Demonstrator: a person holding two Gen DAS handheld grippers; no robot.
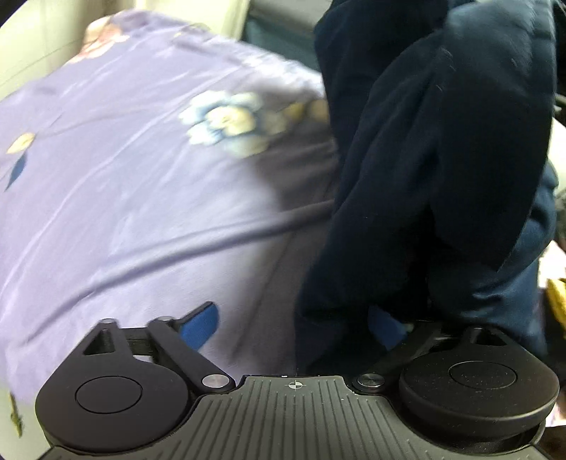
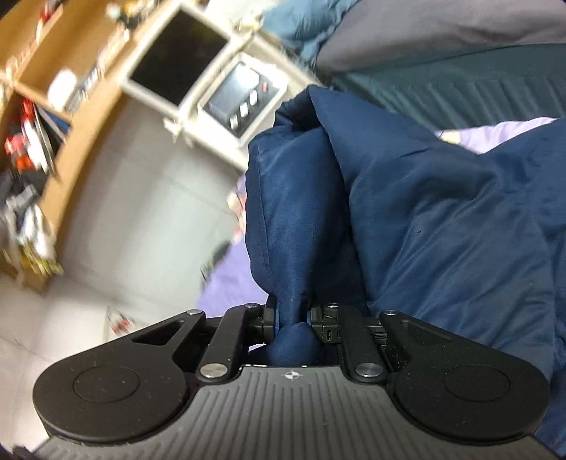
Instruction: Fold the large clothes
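The left gripper [image 1: 295, 327] stands with its jaws wide apart over a lilac flowered bedsheet [image 1: 141, 198]. A dark navy garment [image 1: 424, 159] hangs in folds at the right, draped over the right blue fingertip [image 1: 387, 327], perhaps touching it; blur hides the contact.

A lavender bedsheet [image 1: 141, 198] printed with pale blue and cream flowers [image 1: 226, 120] covers most of the left wrist view, creased in long shallow folds. Cream-coloured furniture [image 1: 42, 39] shows beyond its far edge, blurred.

In the right wrist view a wooden shelf unit [image 2: 46, 70] holds a clutter of small red, white and dark items, too blurred to name. Beside it stands a white cabinet [image 2: 208, 116] with a dark panel [image 2: 177, 56] and a smaller screen with buttons [image 2: 237, 95]. Pale floor tiles [image 2: 134, 212] lie below. A teal quilted cover [image 2: 460, 92] and grey bedding [image 2: 442, 32] fill the top right.
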